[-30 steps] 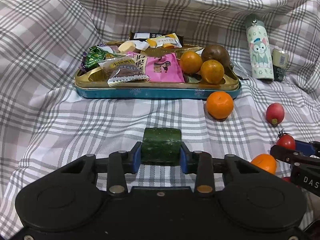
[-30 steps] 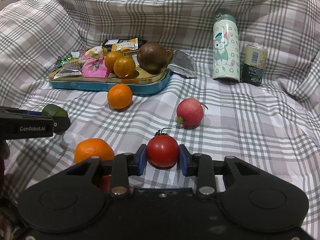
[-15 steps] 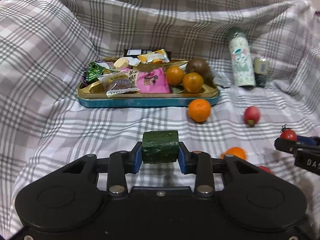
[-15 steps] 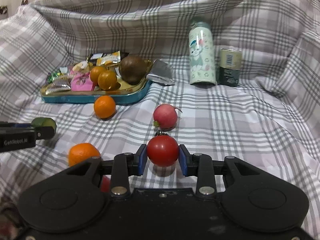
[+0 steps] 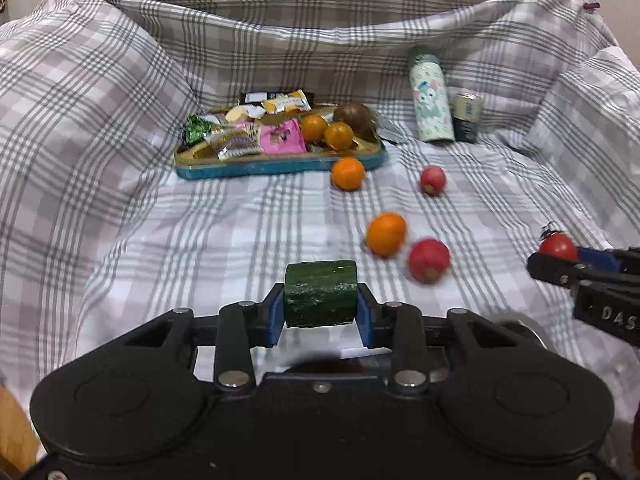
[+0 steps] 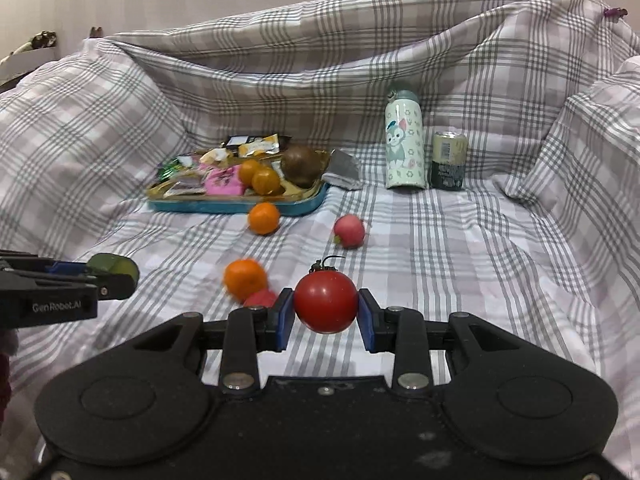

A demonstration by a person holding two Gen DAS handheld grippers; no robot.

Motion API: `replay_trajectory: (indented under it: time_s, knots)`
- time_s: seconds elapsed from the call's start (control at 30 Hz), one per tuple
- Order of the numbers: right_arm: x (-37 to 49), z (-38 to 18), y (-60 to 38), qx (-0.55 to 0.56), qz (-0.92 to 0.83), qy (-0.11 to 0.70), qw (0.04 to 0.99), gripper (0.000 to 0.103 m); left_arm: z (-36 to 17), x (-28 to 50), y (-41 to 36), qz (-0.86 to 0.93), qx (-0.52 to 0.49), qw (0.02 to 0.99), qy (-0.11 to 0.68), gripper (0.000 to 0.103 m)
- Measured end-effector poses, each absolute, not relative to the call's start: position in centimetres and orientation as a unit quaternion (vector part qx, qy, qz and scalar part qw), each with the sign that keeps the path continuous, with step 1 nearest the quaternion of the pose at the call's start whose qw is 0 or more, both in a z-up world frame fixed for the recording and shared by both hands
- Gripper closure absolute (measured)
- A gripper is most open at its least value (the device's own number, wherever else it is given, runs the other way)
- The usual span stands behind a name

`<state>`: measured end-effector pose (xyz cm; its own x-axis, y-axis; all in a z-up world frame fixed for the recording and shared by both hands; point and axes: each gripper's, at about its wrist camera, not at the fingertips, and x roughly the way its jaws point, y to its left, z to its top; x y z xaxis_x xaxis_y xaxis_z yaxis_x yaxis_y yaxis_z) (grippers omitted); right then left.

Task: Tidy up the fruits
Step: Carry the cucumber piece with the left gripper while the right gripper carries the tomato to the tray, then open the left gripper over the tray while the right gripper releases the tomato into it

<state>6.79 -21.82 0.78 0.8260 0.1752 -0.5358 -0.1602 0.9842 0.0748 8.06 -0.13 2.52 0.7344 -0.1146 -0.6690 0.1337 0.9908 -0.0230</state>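
While clamped: cucumber (image 5: 320,294), tomato (image 6: 326,307).

A home setting. A checked bedsheet (image 6: 460,264) drapes over soft furniture. Behind the snack tray (image 6: 240,204) on it stands a cartoon flask (image 6: 404,148).

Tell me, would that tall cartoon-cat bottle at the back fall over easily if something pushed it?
Probably, if pushed high up. The bottle stands upright, tall and narrow, on a soft wrinkled checked cloth, so its footing looks unsteady. It looks rigid and smooth, so once down it may roll. The short can beside it might stop it.
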Motion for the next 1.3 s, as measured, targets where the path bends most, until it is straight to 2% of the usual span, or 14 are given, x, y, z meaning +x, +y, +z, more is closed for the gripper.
replay_trajectory:
  time_s: [0.47,0.67,1.3]
  knots:
    - [0.6,-1.8,-22.5,0.076,0.061,0.354,0.93,0.068,0.1,1.7,-3.8,-0.109,0.037,0.913,0.392,0.059]
    - [1.0,-2.1,-22.1,0.06,0.066,0.358,0.929,0.068,-1.1,1.6,-5.1,-0.119,0.048,0.904,0.407,0.058]
    - [1.1,-2.0,-21.3,0.041,0.08,0.358,0.929,0.067,-0.3,0.9,-4.7,-0.108,0.051,0.915,0.386,0.058]
